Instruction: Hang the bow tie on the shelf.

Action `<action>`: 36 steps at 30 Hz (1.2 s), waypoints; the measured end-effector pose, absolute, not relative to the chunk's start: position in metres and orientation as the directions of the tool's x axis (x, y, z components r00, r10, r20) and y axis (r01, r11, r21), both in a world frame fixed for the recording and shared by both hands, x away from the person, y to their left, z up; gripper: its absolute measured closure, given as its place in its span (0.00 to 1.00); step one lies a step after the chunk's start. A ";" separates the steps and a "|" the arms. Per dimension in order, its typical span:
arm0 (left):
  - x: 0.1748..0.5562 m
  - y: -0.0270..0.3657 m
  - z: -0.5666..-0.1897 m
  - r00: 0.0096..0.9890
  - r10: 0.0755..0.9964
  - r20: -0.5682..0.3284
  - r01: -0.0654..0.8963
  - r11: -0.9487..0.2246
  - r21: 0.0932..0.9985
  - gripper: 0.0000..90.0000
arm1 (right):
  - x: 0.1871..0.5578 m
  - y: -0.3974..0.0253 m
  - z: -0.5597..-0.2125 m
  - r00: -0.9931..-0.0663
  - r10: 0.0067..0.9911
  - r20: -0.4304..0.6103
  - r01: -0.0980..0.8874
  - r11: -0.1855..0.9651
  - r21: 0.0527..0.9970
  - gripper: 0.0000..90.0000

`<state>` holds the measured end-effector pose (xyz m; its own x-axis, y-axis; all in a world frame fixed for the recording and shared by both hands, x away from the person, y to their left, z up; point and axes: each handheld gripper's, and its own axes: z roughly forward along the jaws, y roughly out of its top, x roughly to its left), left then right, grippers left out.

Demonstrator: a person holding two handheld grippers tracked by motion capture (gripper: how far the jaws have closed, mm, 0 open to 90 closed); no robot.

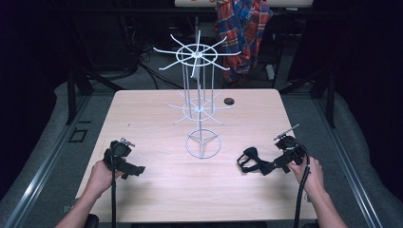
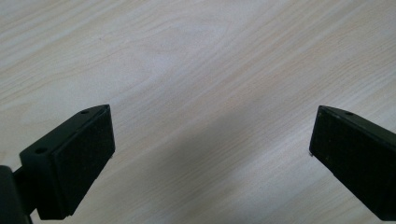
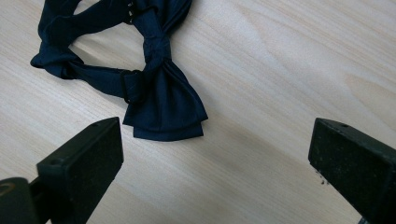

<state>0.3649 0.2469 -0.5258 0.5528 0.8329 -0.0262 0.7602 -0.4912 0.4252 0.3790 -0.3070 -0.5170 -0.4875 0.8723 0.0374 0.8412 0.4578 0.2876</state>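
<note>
I'd ease my wide-open right claw [image 3: 212, 163] toward twelve o'clock, bracketing the dark navy fabric bow tie [image 3: 161, 100] at its knot on the counter before clamping.

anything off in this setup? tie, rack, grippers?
Nothing stands out. The dark bow tie lies loosely bunched on the table, just ahead of the open right gripper. The white wire rack stands upright mid-table with bare arms. The left gripper is open over bare wood.
</note>
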 end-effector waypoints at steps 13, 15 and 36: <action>0.363 0.249 -0.525 0.549 0.835 -0.024 0.761 -0.487 0.429 0.00 | 0.381 -0.302 -0.517 -0.515 0.857 0.032 0.825 0.484 0.293 0.00; 0.363 0.247 -0.525 0.554 0.832 -0.026 0.758 -0.491 0.428 0.00 | 0.381 -0.301 -0.517 -0.513 0.858 0.035 0.825 0.481 0.296 0.00; 0.362 0.246 -0.524 0.570 0.821 -0.021 0.748 -0.509 0.425 0.00 | 0.384 -0.292 -0.518 -0.537 0.843 0.014 0.810 0.511 0.287 0.00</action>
